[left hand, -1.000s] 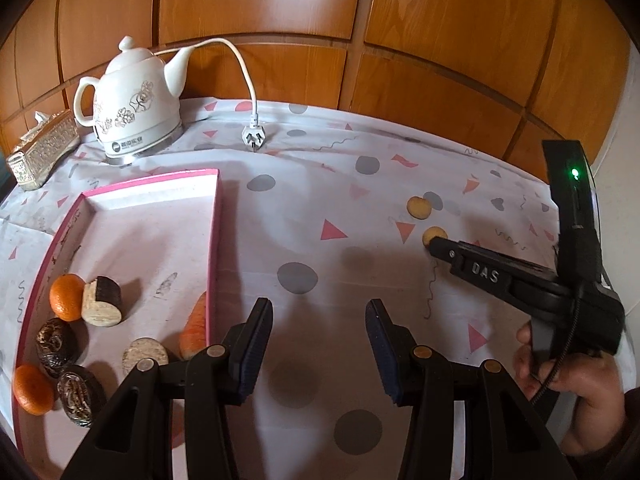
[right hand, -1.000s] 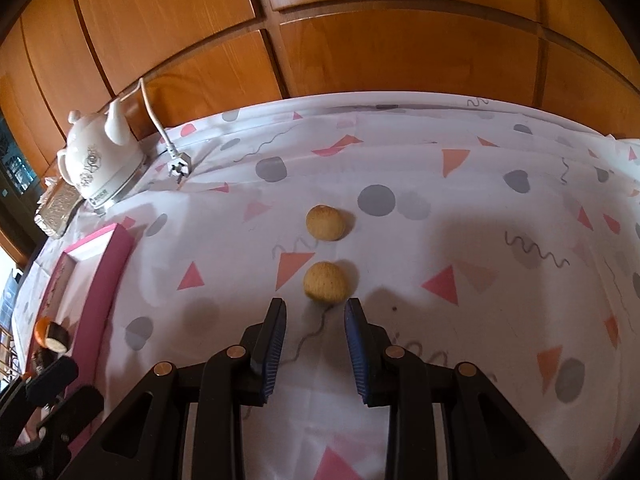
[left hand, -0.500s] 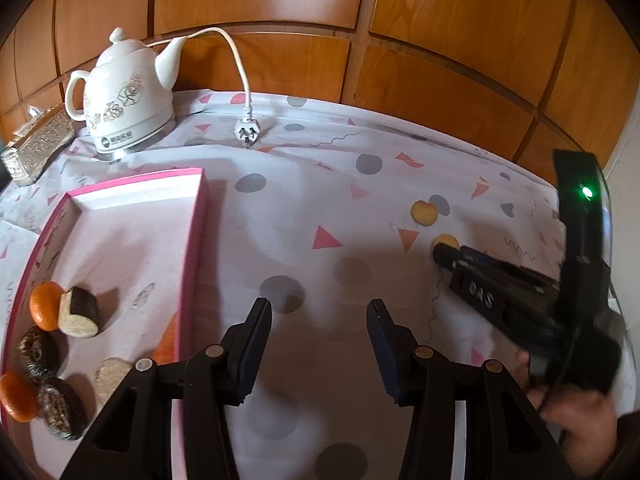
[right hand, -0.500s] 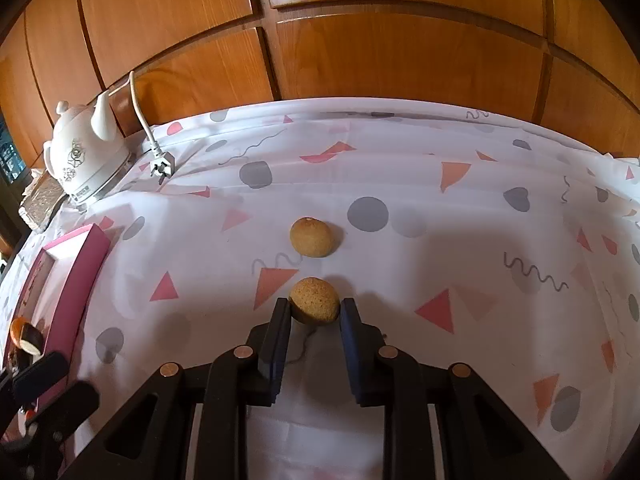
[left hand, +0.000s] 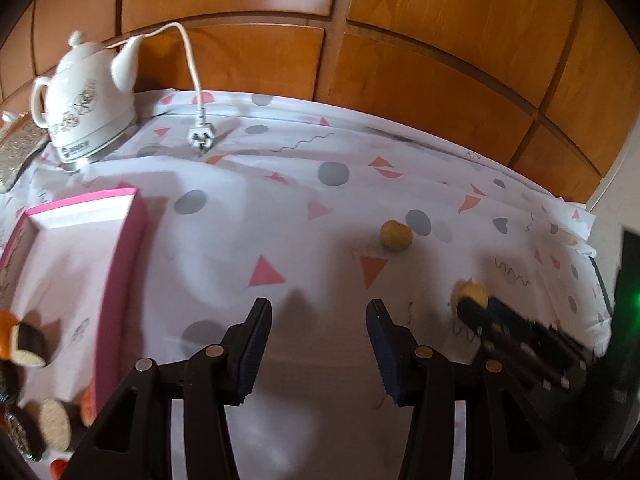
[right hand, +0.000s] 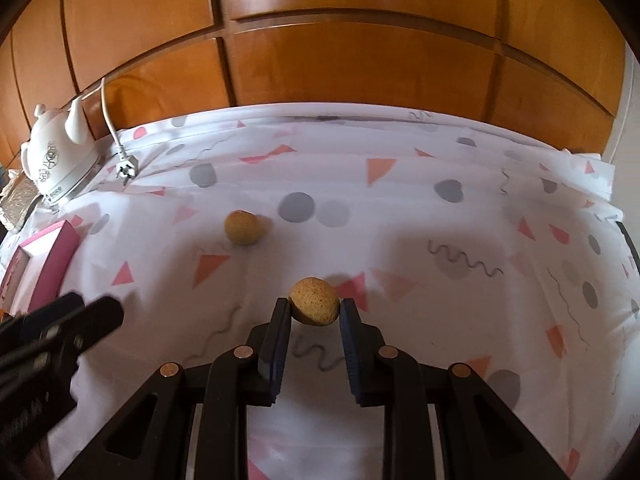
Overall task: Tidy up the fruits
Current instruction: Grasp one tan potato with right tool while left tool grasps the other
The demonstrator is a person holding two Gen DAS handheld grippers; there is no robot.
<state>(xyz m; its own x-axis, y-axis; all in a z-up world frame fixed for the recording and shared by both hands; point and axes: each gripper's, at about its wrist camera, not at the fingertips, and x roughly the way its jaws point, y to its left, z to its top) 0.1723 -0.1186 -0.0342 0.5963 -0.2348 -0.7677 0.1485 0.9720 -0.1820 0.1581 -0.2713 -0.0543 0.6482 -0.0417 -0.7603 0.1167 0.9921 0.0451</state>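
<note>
A tan round fruit (right hand: 314, 301) is clamped between the pads of the right gripper (right hand: 314, 312) over the patterned tablecloth (right hand: 440, 240). A second tan fruit (right hand: 243, 227) is left lying on the cloth farther back. The left gripper (left hand: 318, 344) is held apart, with nothing between its jaws, beside the pink tray (left hand: 124, 248) where other fruits (left hand: 28, 344) are kept.

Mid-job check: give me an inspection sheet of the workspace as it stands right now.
Surface: patterned tablecloth, wrinkled.
Job's things: one tan fruit between the right gripper's pads; second tan fruit loose on the cloth; pink tray with oranges and dark pieces.
Clutter: white kettle; metallic box.
Grippers: right gripper shut on the fruit; left gripper open, empty.
Cables: kettle cord, plug lying unplugged.
Surroundings: wooden panels.
</note>
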